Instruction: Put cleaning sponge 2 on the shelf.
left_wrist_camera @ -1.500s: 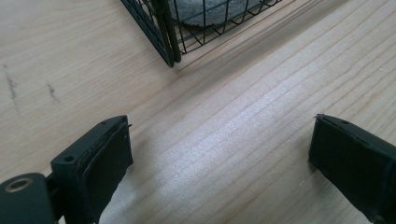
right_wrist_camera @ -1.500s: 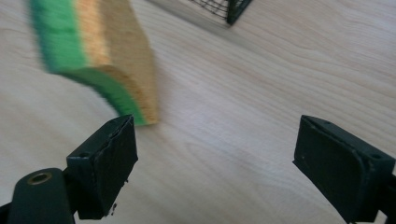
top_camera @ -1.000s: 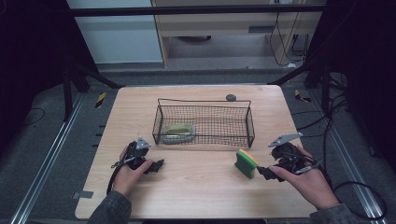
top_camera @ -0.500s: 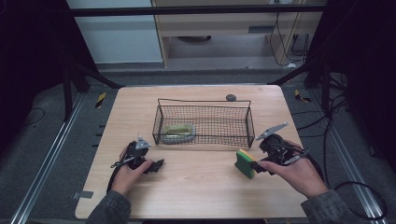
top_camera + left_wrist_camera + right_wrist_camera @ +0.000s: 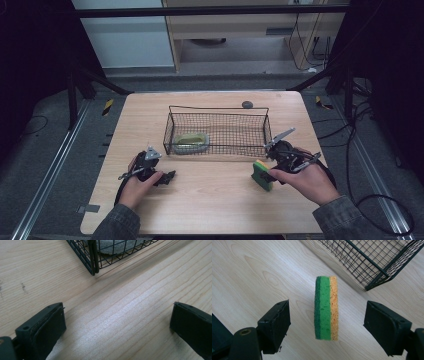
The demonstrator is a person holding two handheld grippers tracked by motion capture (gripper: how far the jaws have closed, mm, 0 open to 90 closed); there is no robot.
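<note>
Right gripper view: the right hand-held gripper (image 5: 327,322) is standing open around an upright green-and-yellow sponge (image 5: 326,308), its jaws having just been closing, pads clear of it. Sponge is resting on the surface (image 5: 249,275). Beyond, the wire basket (image 5: 372,262) is sitting. Left hand-held gripper (image 5: 117,325) is gaping wide over bare wood.

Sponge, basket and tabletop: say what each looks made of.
Sponge: soft porous foam, yellow-orange, with a rougher green scouring layer; pitted surface shows.
Basket: thin black wire mesh, probably coated metal.
Tabletop: pale wood or wood-look laminate, smooth with a slight sheen; grain lines run across it.
</note>
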